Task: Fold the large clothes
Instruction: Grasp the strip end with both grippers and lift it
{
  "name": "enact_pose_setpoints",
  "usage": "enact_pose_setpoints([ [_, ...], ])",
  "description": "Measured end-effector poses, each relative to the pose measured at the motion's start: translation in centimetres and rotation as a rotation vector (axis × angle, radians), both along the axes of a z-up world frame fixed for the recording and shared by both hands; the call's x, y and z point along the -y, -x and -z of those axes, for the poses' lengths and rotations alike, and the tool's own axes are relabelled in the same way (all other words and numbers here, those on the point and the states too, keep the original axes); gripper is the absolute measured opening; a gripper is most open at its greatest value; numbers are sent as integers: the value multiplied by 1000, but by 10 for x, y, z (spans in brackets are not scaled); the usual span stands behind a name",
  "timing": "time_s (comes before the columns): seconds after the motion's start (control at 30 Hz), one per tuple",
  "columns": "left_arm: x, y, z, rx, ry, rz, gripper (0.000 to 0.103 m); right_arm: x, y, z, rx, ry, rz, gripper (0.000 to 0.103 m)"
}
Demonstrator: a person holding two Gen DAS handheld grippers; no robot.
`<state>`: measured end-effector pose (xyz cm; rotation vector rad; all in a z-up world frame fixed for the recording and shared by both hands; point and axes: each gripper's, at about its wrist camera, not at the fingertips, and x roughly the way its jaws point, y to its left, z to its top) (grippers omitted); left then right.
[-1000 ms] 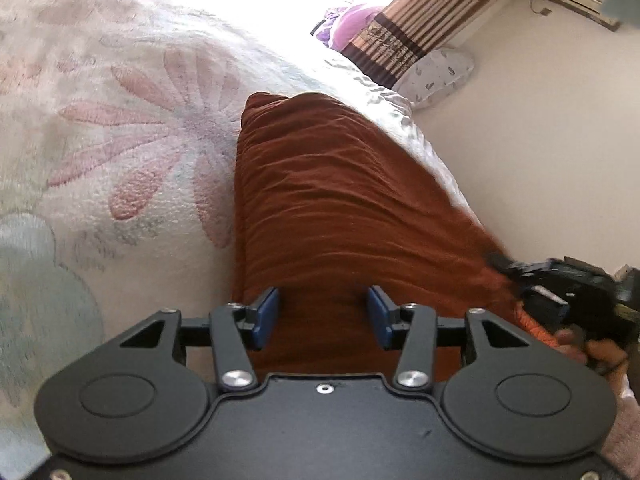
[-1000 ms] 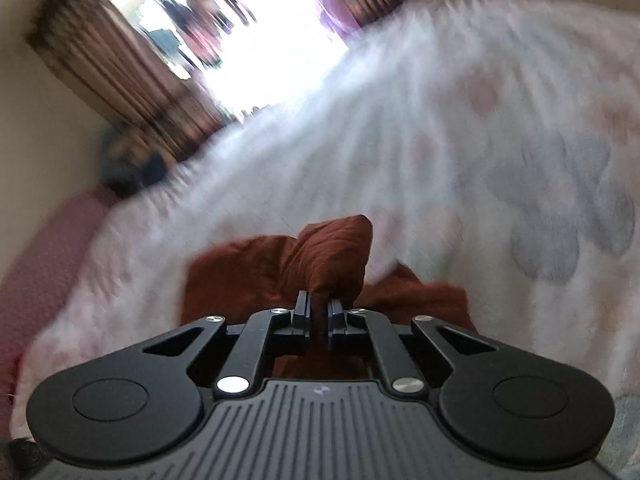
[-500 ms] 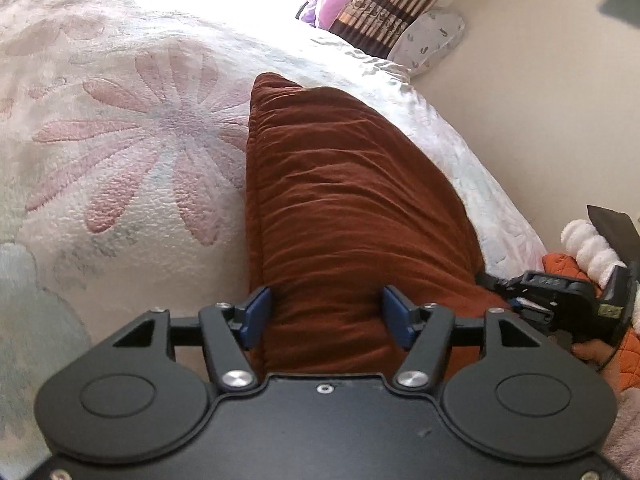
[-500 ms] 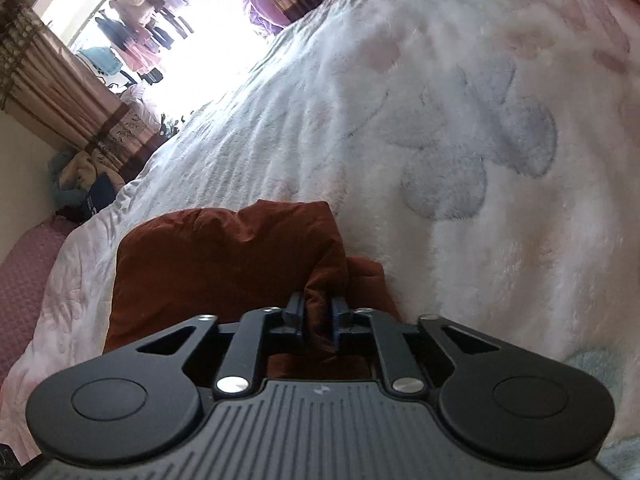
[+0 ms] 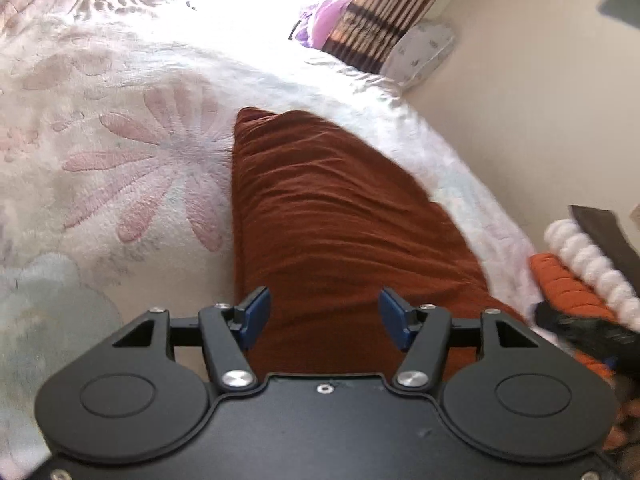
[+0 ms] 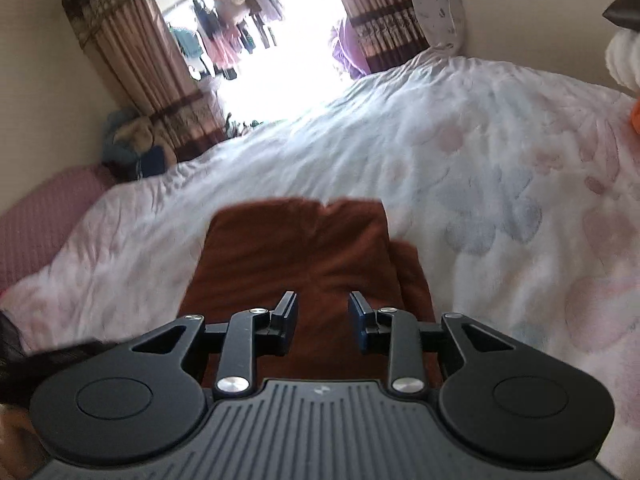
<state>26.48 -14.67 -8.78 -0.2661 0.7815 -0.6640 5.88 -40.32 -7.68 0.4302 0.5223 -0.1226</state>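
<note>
A rust-brown garment (image 5: 320, 208) lies folded into a long strip on the flowered bed cover (image 5: 120, 160). My left gripper (image 5: 322, 300) hovers over its near end. Its blue pads stand well apart and are closing a little, with the cloth below them and not pinched. At the right edge of the left wrist view my right gripper (image 5: 580, 332) shows blurred. In the right wrist view the garment (image 6: 296, 248) lies flat ahead, one layer on top of another. My right gripper (image 6: 323, 304) is over its near edge, jaws opening, gripping nothing.
The bed cover (image 6: 480, 160) stretches to a bright window with striped curtains (image 6: 120, 52). A pillow (image 5: 424, 52) leans on the wall. An orange cloth (image 5: 568, 280) and a white fluffy piece (image 5: 588, 256) lie at the bed's right. A pink cushion (image 6: 40, 220) sits left.
My right gripper let go of the pinched brown fold, which now lies flat, and its jaws spread as it drew back. My left gripper's jaws widened and it pulled back slightly.
</note>
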Motion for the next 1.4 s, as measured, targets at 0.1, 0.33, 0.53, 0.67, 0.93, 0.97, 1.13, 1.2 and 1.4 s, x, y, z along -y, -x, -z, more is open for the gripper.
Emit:
enact_pose_setpoints([
  [0.1, 1, 18, 2, -19, 2, 40, 61, -1, -5, 15, -55, 18, 22, 32],
  [0.33, 18, 21, 41, -100, -50, 44, 61, 1, -10, 41, -132, 25, 54, 15],
  [0.53, 26, 20, 50, -81, -89, 63, 62, 6, -11, 52, -138, -11, 58, 14],
  [0.67, 28, 18, 57, -83, -110, 65, 64, 9, -9, 56, -133, -38, 59, 14],
  [0.93, 20, 20, 34, -71, -75, 27, 62, 11, -4, 53, -128, -51, 56, 15],
  [0.97, 17, 20, 28, -56, -61, 33, 62, 12, -3, 49, -121, -51, 52, 15],
  [1.13, -9, 0, 14, -57, 1, -16, 63, 43, 6, 26, 6, -183, 37, 65],
  [1.2, -24, -12, 16, -98, 59, -51, 63, 62, 5, 24, 29, -232, 38, 88],
  [1.4, -35, -40, 37, -154, 118, -46, 63, 94, -28, 32, 15, -322, -37, 87],
])
